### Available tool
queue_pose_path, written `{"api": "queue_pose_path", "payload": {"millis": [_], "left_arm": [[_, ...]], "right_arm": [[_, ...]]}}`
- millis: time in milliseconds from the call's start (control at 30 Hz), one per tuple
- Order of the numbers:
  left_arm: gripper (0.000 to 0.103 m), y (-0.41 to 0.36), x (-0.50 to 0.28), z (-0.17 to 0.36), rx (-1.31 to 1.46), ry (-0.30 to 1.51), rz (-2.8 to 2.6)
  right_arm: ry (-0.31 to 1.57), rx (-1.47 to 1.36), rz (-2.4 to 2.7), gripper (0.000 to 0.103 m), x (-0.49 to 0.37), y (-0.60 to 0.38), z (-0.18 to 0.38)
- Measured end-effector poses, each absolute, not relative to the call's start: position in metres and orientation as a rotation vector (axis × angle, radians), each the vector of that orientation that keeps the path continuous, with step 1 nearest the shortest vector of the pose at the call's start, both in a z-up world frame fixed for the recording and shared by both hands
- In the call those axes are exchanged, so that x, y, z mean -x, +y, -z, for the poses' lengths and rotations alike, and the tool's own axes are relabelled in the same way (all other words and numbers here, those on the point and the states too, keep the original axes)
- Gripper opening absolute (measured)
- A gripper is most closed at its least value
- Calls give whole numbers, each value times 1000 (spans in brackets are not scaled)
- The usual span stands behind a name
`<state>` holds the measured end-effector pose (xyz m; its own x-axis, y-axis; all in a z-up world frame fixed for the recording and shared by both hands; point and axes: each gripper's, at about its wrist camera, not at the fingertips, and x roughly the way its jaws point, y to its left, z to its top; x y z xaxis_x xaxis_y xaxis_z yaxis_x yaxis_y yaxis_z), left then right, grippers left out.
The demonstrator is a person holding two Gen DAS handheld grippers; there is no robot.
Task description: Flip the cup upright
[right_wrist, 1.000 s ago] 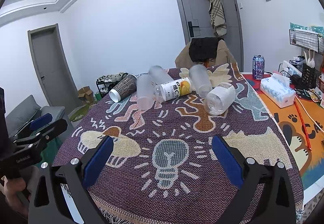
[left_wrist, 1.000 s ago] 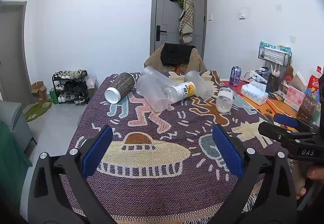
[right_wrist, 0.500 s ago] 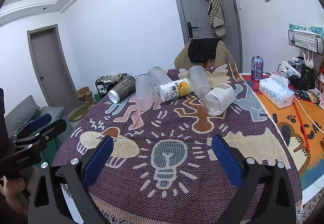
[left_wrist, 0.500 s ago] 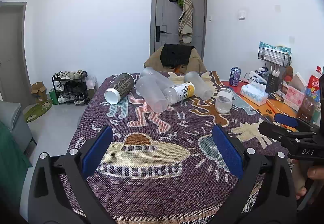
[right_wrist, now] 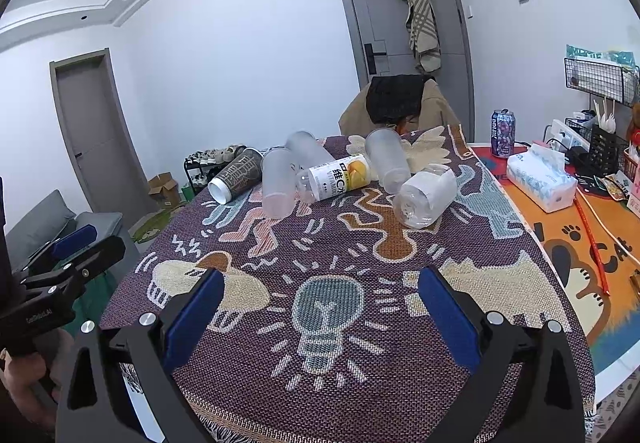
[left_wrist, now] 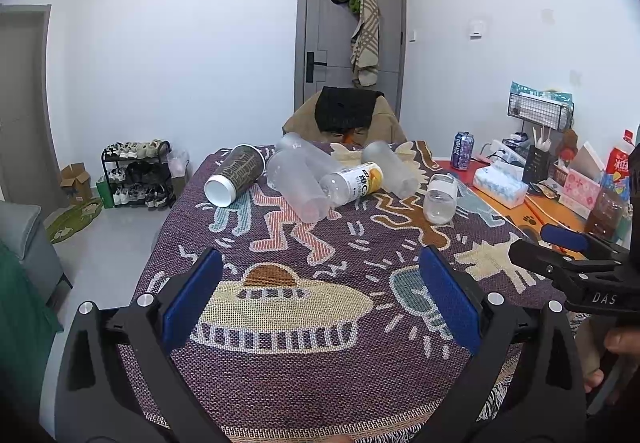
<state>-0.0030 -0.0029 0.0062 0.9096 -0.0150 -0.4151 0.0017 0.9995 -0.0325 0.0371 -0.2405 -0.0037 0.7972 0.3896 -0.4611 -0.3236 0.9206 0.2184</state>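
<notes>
Task not begun: clear cup [right_wrist: 425, 195] lies on side on counter [right_wrist: 400, 315], apparently untouched. Left gripper [left_wrist: 320, 307], right gripper [right_wrist: 320, 313]: jaws wide apart, empty, well short.

I am working in a home living space: a shoe rack [left_wrist: 136, 173] stands by the wall, a scarf [left_wrist: 365, 31] hangs on the door [left_wrist: 344, 27] (grey, closed), and a patterned cloth [left_wrist: 320, 283] covers the table beside a sofa [left_wrist: 24, 239].
</notes>
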Motion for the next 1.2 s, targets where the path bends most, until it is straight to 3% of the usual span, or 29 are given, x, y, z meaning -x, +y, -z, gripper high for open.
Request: {"api": "queue_pose_path", "payload": {"millis": [700,1200], "left_arm": [[98,4,-13,-3,57,446,12],[98,29,-55,-7,124,462,-13]], "right_arm": [[543,-120,-396,95,-56,-234,5],[573,-97,-407,94,-126,-230,-20]]}}
